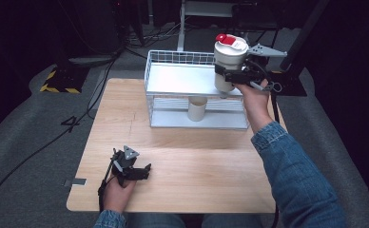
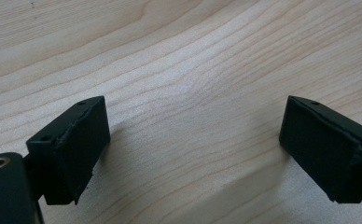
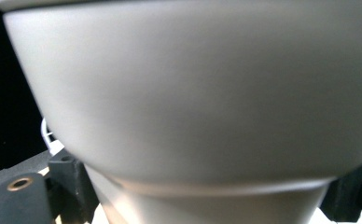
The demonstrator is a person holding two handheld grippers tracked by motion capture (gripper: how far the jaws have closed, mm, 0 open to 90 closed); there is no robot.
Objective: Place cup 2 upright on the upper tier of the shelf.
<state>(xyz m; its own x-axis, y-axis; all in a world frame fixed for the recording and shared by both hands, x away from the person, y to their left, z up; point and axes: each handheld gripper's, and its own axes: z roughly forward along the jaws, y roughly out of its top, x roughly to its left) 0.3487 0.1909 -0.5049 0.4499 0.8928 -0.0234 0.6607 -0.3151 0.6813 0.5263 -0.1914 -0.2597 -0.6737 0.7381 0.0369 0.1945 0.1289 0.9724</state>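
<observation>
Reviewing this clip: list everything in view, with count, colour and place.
Table: one, light wood, centre.
Wire shelf rack: one, white, two tiers, table's far side.
Cup: one, cream, upright on the rack's lower tier.
Container: one, cream with red-and-white lid, held above the rack's right end.
Cables: black, on the grey floor at left.
Left hand-held gripper: black, open, resting on the table near its front-left edge.
Right hand-held gripper: black, shut on the container.
Sleeves: blue denim.

white cup (image 1: 229,61), red lid (image 1: 227,39), white rack (image 1: 182,78)
</observation>
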